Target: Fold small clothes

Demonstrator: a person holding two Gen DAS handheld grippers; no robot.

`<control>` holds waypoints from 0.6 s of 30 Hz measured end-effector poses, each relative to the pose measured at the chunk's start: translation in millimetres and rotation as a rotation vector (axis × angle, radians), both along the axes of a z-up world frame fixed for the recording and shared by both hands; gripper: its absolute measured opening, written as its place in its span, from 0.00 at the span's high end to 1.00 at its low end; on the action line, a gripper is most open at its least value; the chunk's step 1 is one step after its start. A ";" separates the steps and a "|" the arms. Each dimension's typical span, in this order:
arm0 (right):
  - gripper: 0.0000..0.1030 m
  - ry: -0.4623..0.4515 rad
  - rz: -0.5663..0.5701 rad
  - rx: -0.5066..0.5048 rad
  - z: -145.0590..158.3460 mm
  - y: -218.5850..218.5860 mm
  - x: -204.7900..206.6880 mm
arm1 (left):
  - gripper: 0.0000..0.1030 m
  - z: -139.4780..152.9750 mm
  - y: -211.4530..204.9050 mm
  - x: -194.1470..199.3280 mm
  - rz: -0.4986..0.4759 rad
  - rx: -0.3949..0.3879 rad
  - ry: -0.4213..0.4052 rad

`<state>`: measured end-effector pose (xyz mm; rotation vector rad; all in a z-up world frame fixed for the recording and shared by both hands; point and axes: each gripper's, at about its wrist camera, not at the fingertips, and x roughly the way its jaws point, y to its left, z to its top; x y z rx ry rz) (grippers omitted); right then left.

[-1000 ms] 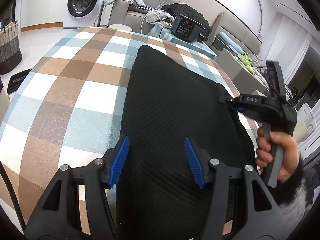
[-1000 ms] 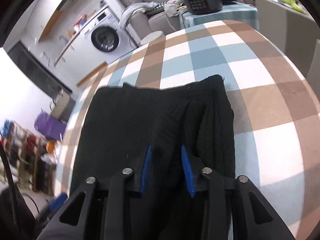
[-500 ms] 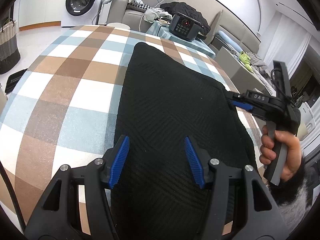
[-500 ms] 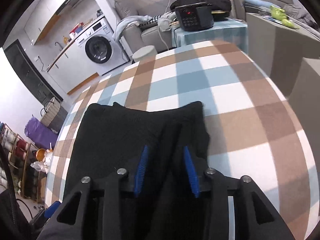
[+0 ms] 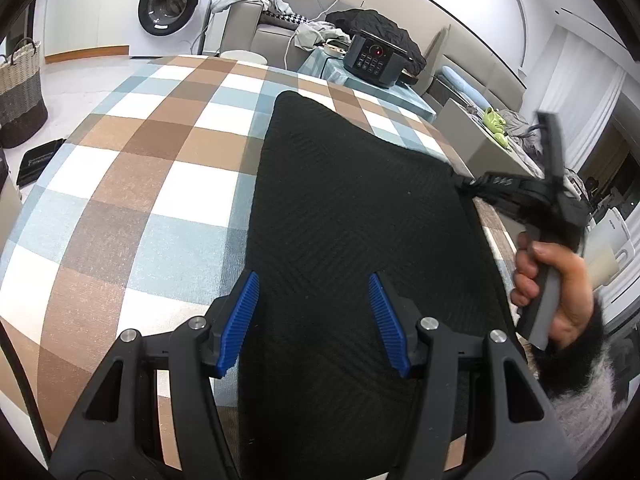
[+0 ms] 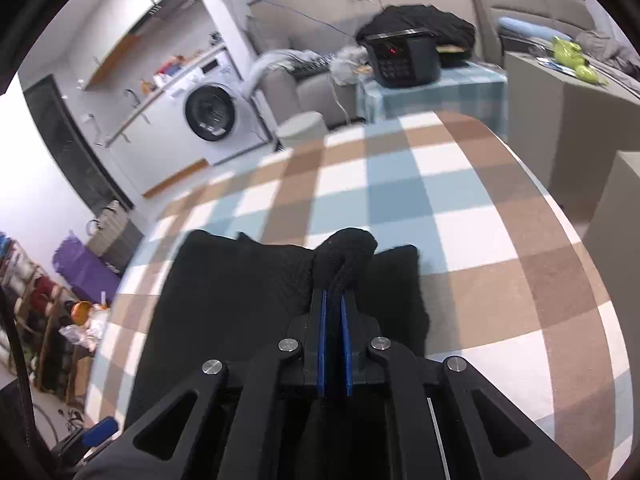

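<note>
Since a moment ago my right gripper (image 6: 333,300) has clamped shut on the near-right edge of the black garment (image 5: 360,216), bunching a fold of knit up between its blue pads (image 6: 322,332), where before the pads stood apart over flat cloth. My left gripper (image 5: 312,308) has not changed: it hovers half open over the garment's near end, its blue pads (image 5: 240,320) touching nothing.

Biggest of all is the table with its checked cloth (image 5: 132,184) in brown, pale blue and white. The black garment lies flat along the cloth's middle, running away from me, with a faint zigzag weave. Beyond the table stands a white washing machine (image 5: 170,4); its panel carries writing too small to read. Left of it on the floor sits a woven basket (image 5: 20,92). On a side table past the far edge rests a black cooker (image 5: 374,60) with a red light and rows of buttons. In the left view my right hand (image 5: 556,292) grips the handle, and the gripper's arm bears small white letters, perhaps "DAS", though they are blurred.
</note>
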<state>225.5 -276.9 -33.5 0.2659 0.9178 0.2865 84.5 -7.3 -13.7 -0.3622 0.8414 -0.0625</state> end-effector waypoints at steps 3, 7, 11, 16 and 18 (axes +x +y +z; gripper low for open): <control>0.87 0.111 -0.033 -0.016 -22.7 -4.9 12.2 | 0.47 -1.8 -1.0 -3.7 -0.003 0.008 0.007; 0.66 0.135 0.018 0.088 -17.1 -15.6 -9.4 | 0.47 -4.6 -0.9 -6.4 -0.006 0.001 0.017; 0.65 0.145 0.046 0.106 -13.7 -27.7 -66.3 | 0.45 -5.4 -5.6 -7.9 -0.029 -0.015 0.015; 0.65 0.180 0.020 0.204 -21.3 -50.0 -152.9 | 0.44 -3.0 -24.8 -6.4 -0.103 -0.024 0.015; 0.65 0.164 0.020 0.235 -17.2 -53.3 -176.9 | 0.44 -0.3 -37.2 -7.0 -0.139 -0.012 0.010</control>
